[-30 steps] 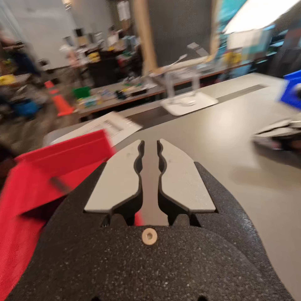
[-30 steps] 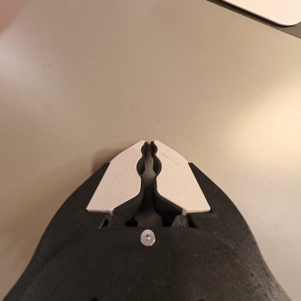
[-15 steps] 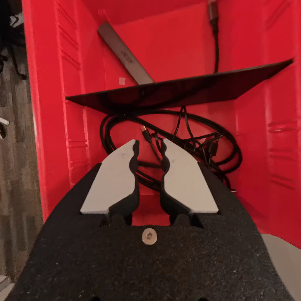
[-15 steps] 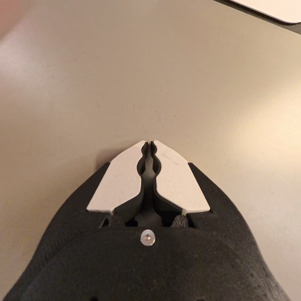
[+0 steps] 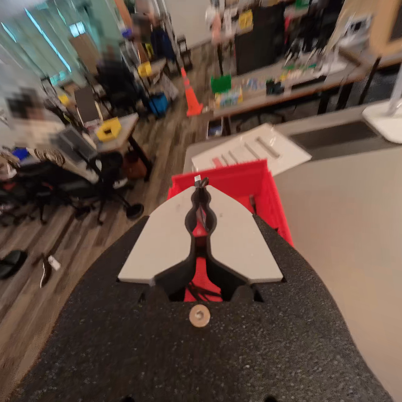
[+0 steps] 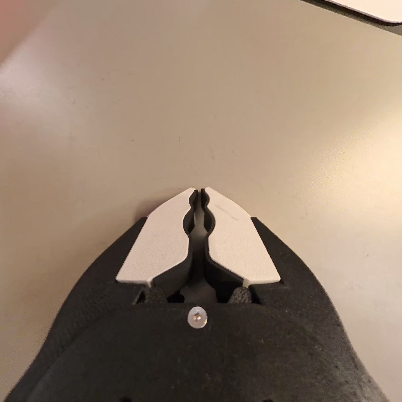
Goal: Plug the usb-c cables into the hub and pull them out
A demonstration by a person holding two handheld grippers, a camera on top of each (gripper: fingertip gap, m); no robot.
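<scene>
Blurred workshop room upper frame; beige worktop (image 5: 339, 239) right. Red plastic bin (image 5: 269, 195) centre holds black cables. Left tongs (image 5: 201, 188) clamped on black usb-c cable (image 5: 201, 182). Right tongs (image 6: 199, 190) together, empty, over worktop.

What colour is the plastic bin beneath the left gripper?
Red plastic bin; clearest in the left wrist view.

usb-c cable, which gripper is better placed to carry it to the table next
Left. The left gripper is shut on the usb-c cable, its plug poking past the tips above the red bin. The right gripper is shut, holds nothing, low over the bare table.
</scene>
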